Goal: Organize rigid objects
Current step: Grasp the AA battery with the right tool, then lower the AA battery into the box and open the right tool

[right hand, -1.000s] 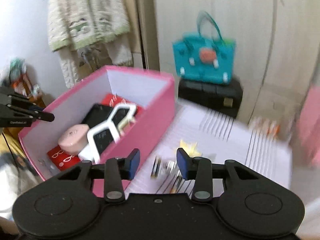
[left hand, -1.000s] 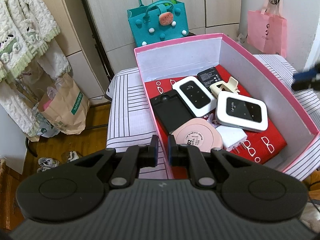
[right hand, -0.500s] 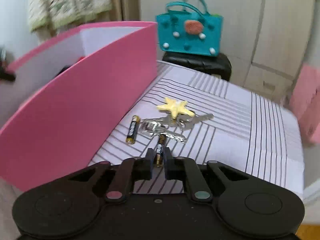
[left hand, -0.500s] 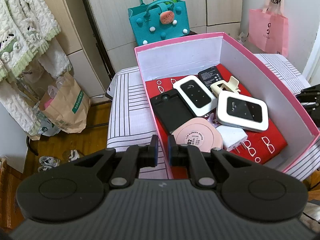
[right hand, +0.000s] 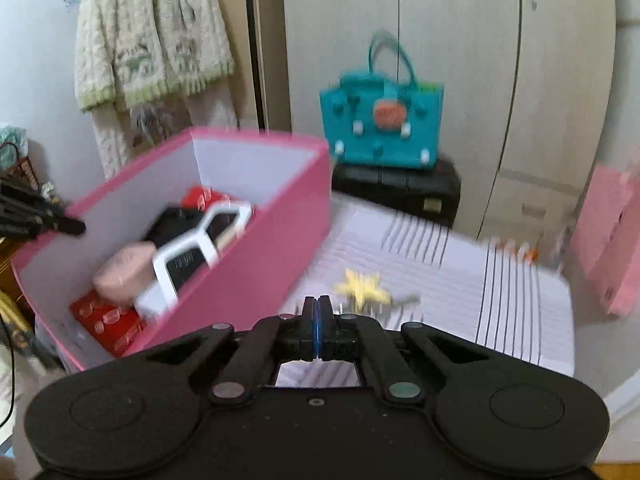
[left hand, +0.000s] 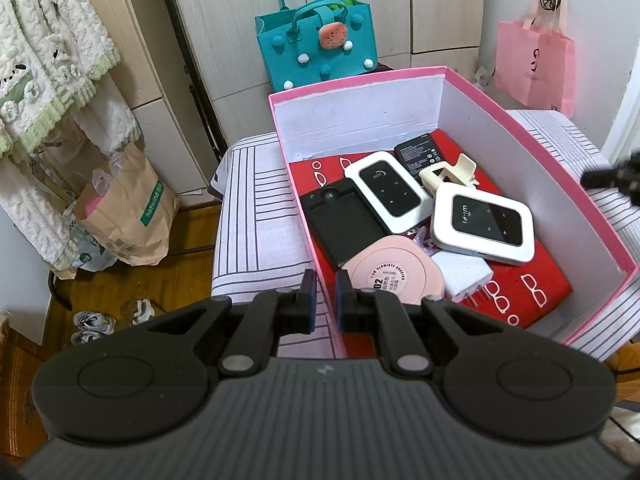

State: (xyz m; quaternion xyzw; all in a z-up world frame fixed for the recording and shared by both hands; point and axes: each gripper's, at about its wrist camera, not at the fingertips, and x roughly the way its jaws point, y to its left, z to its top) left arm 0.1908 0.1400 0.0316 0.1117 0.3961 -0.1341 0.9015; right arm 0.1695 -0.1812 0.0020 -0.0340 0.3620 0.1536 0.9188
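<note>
A pink box (left hand: 540, 152) stands on a striped table. It holds two white wifi routers (left hand: 482, 226), a black phone case (left hand: 344, 224), a pink round case (left hand: 390, 274), a cream clip (left hand: 448, 172), a white charger and a black battery. My left gripper (left hand: 325, 292) is nearly shut on the box's near left wall. My right gripper (right hand: 317, 316) is shut with nothing seen between its fingers, raised above the table right of the box (right hand: 248, 280). A yellow star keyring (right hand: 362, 286) lies blurred beyond it.
A teal felt bag (left hand: 316, 54) stands on a black case behind the table. A pink bag (left hand: 534, 64) hangs at the right. A paper bag (left hand: 124, 208) and shoes sit on the floor at left. Cream robes hang at the left wall.
My right gripper dropped to the batteries and keys, closed from open to shut, then rose and swung back toward the box. My left gripper has not moved.
</note>
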